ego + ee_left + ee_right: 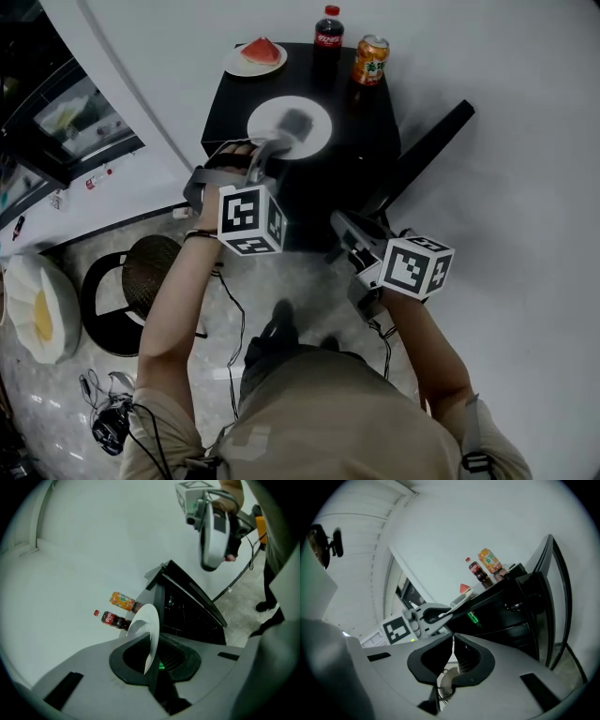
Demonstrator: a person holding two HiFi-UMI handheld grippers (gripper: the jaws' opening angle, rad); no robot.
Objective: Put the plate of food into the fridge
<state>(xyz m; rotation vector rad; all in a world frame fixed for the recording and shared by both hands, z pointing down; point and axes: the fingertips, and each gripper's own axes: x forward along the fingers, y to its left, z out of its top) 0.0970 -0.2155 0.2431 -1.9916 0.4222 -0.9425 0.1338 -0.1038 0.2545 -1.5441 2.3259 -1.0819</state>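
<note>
Left gripper [292, 126]: its jaws are being pressed onto the near rim of a white plate [317, 129]. In the left gripper view the plate is seen edge-on, pinched between them.
White plate: it is being held over the middle of the fridge [361, 164] top. Whether it is resting on the top or is clear of it cannot be told. Its centre is being covered by the jaw tips in the head view, so any food on it cannot be made out.
Right gripper [340, 224]: its jaws are being held pressed together, with nothing between them. It is being carried in front of the fridge, to the right of the left gripper and apart from the white plate.
Fridge: a low black unit is being viewed from above, with its door [436, 139] standing open at the right side.
Plate with a watermelon slice [255, 56]: it is sitting at the back left corner of the fridge top, touched by neither gripper.
Cola bottle [328, 28]: it is standing upright at the back edge of the top, to the right of the watermelon plate.
Orange drink can [370, 59]: it is standing upright just beside the cola bottle, toward the back right corner.
</note>
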